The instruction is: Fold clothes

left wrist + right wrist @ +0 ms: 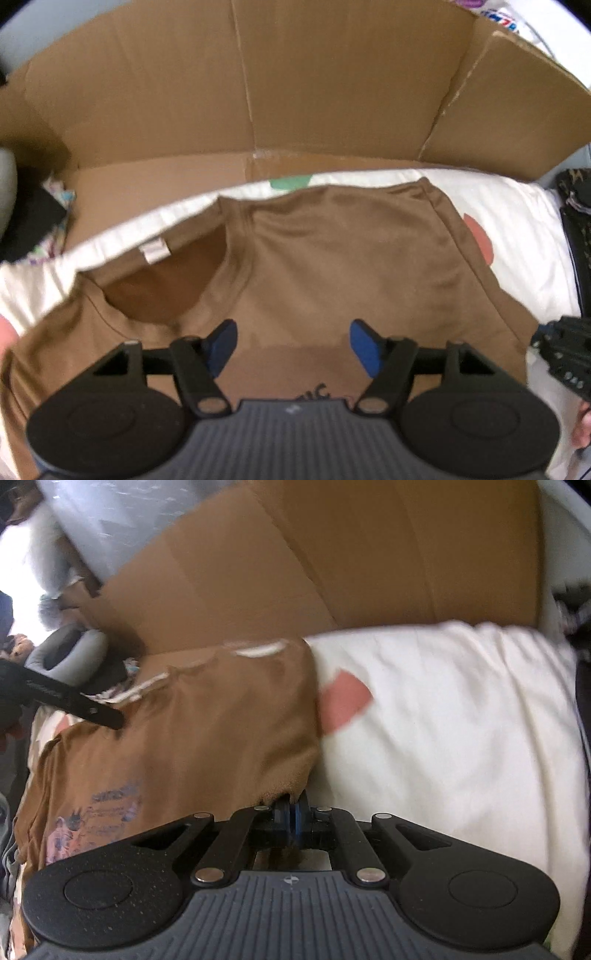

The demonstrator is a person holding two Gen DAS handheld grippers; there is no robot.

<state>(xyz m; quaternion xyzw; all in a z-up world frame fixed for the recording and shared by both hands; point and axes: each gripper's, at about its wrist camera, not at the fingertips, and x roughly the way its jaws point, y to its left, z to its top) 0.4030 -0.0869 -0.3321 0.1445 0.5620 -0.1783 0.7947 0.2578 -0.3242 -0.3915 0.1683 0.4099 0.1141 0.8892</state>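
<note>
A brown T-shirt (332, 266) lies on a white sheet (517, 229), collar and white neck label at the left. My left gripper (293, 345) is open just above the shirt's chest, below the collar, holding nothing. In the right wrist view the same brown T-shirt (192, 738) shows a pale printed graphic at the lower left. My right gripper (293, 821) is shut on the shirt's right edge, which bunches up into the blue pads. The left gripper's finger (74, 701) shows as a black bar over the shirt's far left.
A large brown cardboard sheet (295, 92) stands behind the bed like a wall. The white sheet (443, 720) has a pink patch (343, 701) beside the shirt. A grey neck pillow (66, 653) lies at the far left. Dark objects sit at the right edge.
</note>
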